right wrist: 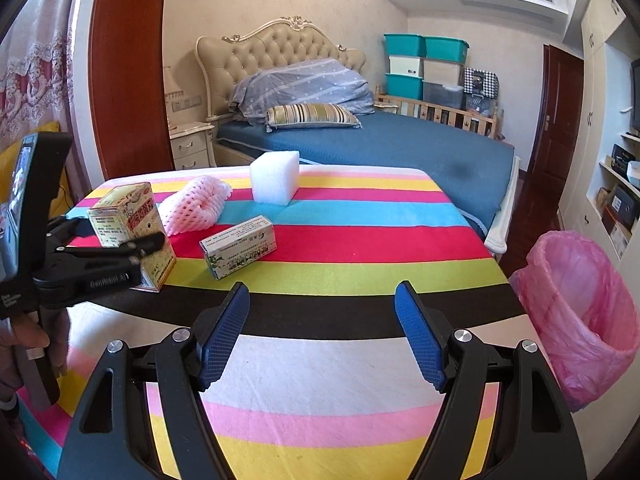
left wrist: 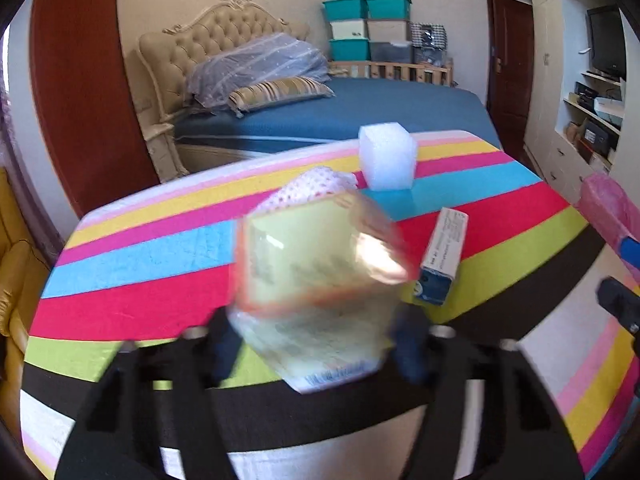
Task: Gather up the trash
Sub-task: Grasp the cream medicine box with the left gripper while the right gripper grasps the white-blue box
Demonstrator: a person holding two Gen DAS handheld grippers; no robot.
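Observation:
A yellow medicine box [left wrist: 312,264] [right wrist: 120,208] stands near the left front of the striped table [right wrist: 360,240]. My left gripper [left wrist: 316,320] [right wrist: 120,236] is shut on it, one pad against each side; the left wrist view is blurred. Behind it lie a pink-white foam fruit net [right wrist: 198,204] [left wrist: 316,186] and a white foam block [right wrist: 275,178] [left wrist: 387,158]. A small white and blue carton [right wrist: 238,246] [left wrist: 442,256] lies on the red stripe. My right gripper [right wrist: 322,312] hangs open and empty over the table's near edge.
A bin lined with a pink bag [right wrist: 580,320] [left wrist: 608,204] stands on the floor off the table's right corner. Behind the table is a bed with a blue cover [right wrist: 380,140]. A hand [right wrist: 24,336] holds the left gripper's handle at the left edge.

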